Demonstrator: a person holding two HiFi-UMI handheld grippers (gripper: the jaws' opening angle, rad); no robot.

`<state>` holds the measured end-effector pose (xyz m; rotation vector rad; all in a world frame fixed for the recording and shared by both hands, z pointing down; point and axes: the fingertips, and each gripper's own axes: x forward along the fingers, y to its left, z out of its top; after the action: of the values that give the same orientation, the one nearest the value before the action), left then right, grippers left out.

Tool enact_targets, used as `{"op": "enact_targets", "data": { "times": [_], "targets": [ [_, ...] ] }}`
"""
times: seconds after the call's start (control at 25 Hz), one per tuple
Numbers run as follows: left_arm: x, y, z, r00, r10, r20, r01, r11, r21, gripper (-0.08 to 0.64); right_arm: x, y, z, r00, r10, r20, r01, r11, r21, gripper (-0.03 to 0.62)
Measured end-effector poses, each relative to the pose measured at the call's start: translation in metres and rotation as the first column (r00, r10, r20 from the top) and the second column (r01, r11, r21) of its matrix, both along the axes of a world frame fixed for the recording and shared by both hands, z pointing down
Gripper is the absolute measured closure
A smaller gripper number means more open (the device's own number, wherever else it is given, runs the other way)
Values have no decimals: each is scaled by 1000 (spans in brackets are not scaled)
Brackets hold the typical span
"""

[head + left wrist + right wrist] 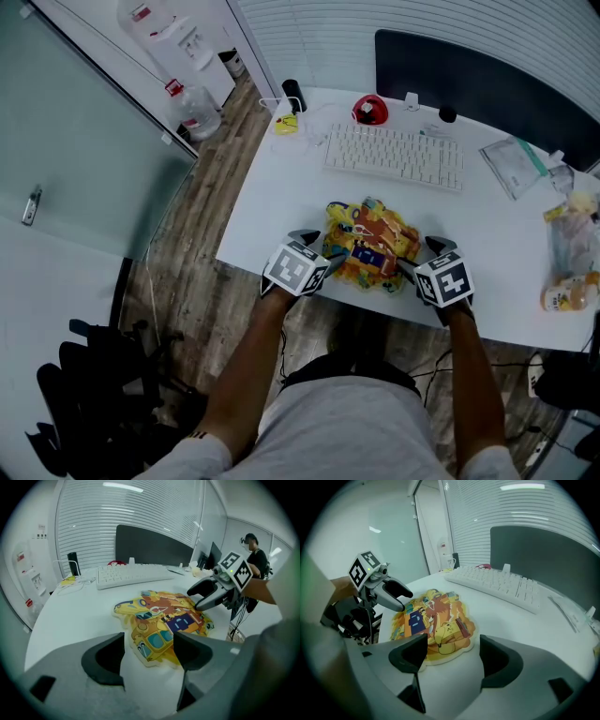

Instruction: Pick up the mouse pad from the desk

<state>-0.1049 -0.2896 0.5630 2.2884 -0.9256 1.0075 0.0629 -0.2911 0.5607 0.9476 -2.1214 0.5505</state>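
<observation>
A colourful cartoon-print mouse pad (371,246) with a wavy outline lies flat on the white desk (272,206), near its front edge. My left gripper (323,258) hangs just left of the pad, jaws open and empty, with the pad's yellow edge (154,641) a little beyond the gap. My right gripper (415,258) hangs just right of the pad, also open and empty; the pad (433,625) lies ahead of its jaws. Each gripper shows in the other's view, the right gripper (201,595) over the pad's far side and the left gripper (401,597) opposite.
A white keyboard (394,155) lies behind the pad, with a red object (369,110) and a dark monitor (487,89) further back. A plastic bag (514,166) and packaged goods (570,253) sit at the desk's right. A black chair (84,394) stands on the floor at left.
</observation>
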Motion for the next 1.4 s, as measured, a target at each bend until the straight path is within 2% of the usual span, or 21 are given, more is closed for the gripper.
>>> {"op": "enact_targets", "data": {
  "times": [0.24, 0.44, 0.68, 1.16, 1.4],
  "targets": [
    [-3, -4, 7, 999, -42, 14, 42, 999, -13, 235, 2, -6, 2, 999, 51, 10, -51, 999, -8, 291],
    [-1, -3, 6, 998, -55, 38, 55, 998, 9, 236, -1, -5, 1, 996, 85, -12, -85, 996, 21, 293],
    [3, -2, 9, 998, -63, 20, 62, 997, 38, 261, -3, -5, 2, 994, 106, -27, -105, 994, 31, 293],
    [2, -4, 8, 994, -107, 3, 106, 994, 35, 292, -2, -6, 0, 989, 144, -14, -143, 989, 43, 298],
    [3, -6, 4, 992, -122, -7, 123, 992, 40, 345, 7, -11, -1, 984, 179, 6, -179, 983, 47, 372]
  ]
}}
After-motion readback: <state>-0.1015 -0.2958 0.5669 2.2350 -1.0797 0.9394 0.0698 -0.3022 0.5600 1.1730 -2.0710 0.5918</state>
